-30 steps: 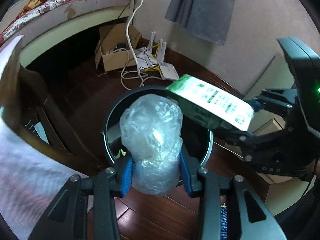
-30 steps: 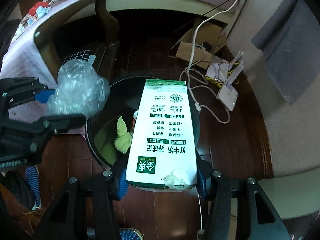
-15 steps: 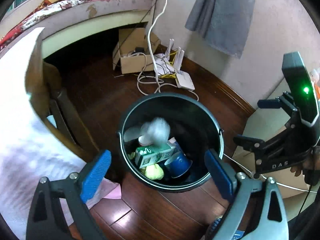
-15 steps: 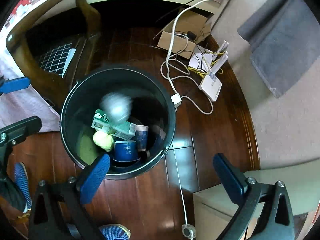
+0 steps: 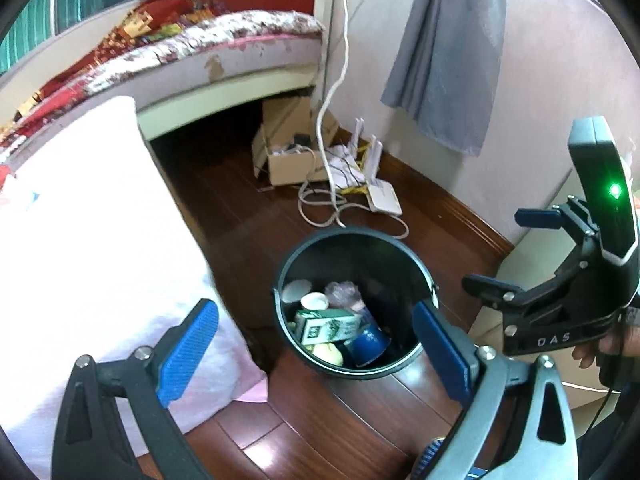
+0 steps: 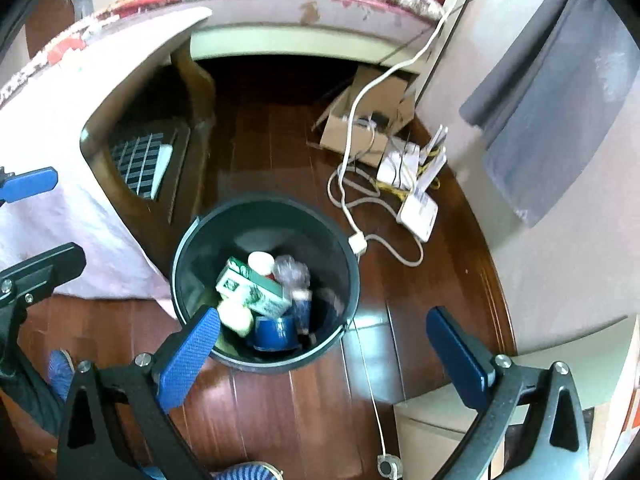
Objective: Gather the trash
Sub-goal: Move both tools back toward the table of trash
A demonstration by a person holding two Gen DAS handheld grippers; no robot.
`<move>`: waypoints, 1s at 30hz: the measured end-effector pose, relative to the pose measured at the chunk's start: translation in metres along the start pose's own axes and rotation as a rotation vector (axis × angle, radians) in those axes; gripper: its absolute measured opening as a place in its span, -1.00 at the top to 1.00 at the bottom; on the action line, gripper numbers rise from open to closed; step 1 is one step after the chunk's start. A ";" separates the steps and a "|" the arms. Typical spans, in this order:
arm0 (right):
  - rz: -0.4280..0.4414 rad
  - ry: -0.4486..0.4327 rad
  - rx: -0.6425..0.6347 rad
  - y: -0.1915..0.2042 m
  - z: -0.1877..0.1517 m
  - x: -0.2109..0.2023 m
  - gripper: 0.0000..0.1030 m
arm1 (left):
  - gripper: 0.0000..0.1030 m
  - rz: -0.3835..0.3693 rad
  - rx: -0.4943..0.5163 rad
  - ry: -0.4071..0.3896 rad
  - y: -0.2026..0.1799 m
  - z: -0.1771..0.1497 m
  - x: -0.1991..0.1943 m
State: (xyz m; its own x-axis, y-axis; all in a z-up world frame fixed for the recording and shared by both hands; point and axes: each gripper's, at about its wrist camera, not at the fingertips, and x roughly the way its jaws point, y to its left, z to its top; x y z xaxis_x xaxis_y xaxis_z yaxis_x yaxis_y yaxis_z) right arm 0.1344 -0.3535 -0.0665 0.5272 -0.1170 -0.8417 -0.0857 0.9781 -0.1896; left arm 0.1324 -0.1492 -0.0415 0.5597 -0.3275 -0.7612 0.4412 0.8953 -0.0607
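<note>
A black trash bin [image 5: 348, 233] [image 6: 264, 199] stands on the dark wooden floor. Inside it lie a green and white milk carton [image 5: 328, 326] [image 6: 252, 290], a crumpled clear plastic wad [image 5: 344, 294] [image 6: 292, 272], a blue cup [image 5: 370, 346] and a yellowish scrap. My left gripper [image 5: 312, 306] hovers above the bin, its jaws still opening, nothing between them. Above the bin's right side my right gripper [image 6: 322, 314] is open and empty; it also shows in the left wrist view, right gripper [image 5: 508, 252].
A white cloth [image 5: 92, 248] drapes over wooden furniture left of the bin. Behind it lie a cardboard box [image 5: 288, 160], a white router [image 5: 384, 198] and looped cables [image 6: 360, 208] under a bed [image 5: 224, 52]. A pale cabinet [image 6: 440, 420] stands to the right.
Both grippers let go: the plastic wad and the milk carton dropped into the bin. Both grippers have since risen, and the bin looks smaller and farther below.
</note>
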 end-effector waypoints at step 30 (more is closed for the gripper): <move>0.353 -0.339 -0.165 0.189 0.123 -0.070 -1.00 | -0.92 0.360 -0.261 -0.161 0.233 -0.028 -0.106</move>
State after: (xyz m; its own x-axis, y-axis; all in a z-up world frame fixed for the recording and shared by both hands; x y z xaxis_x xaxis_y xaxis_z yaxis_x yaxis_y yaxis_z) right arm 0.1850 -0.1398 0.0189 0.6838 0.3045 -0.6631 -0.4260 0.9044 -0.0240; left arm 0.1561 0.1029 0.0070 0.7553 -0.0063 -0.6554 0.0193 0.9997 0.0126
